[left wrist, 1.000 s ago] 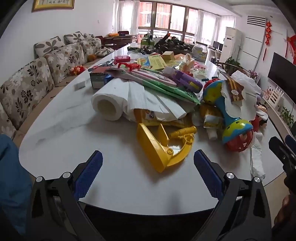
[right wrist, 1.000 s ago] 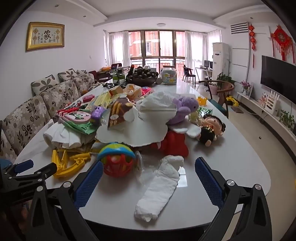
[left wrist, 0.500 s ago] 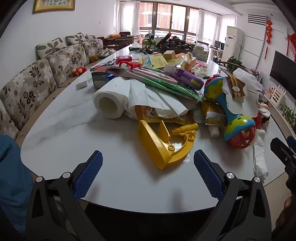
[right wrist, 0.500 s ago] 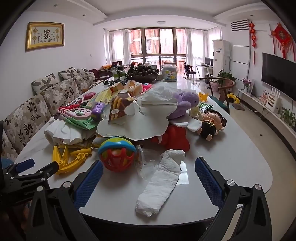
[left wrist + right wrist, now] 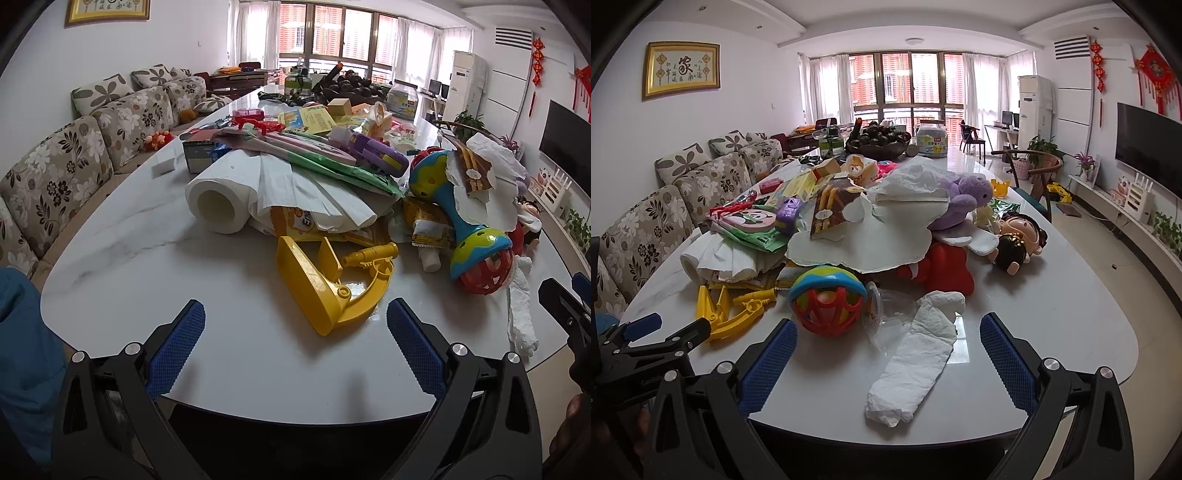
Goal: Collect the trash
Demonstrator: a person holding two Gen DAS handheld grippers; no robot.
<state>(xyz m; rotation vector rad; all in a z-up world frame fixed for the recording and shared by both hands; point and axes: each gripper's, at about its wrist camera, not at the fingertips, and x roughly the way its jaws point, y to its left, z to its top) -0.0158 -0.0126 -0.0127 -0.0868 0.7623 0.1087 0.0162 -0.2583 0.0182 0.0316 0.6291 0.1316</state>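
A crumpled white paper towel lies on the white table near its front edge, right in front of my right gripper, which is open and empty. The towel also shows in the left wrist view. A clear plastic wrapper lies beside it. A torn white paper sheet and a snack wrapper top the pile. My left gripper is open and empty, in front of a yellow toy gun.
The pile holds a paper roll, a rattle toy, a red toy, a purple plush and a doll. A sofa runs along the left. A chair stands at the right.
Both grippers have moved slightly forward toward the table; the objects look a little nearer. Nothing on the table has moved.
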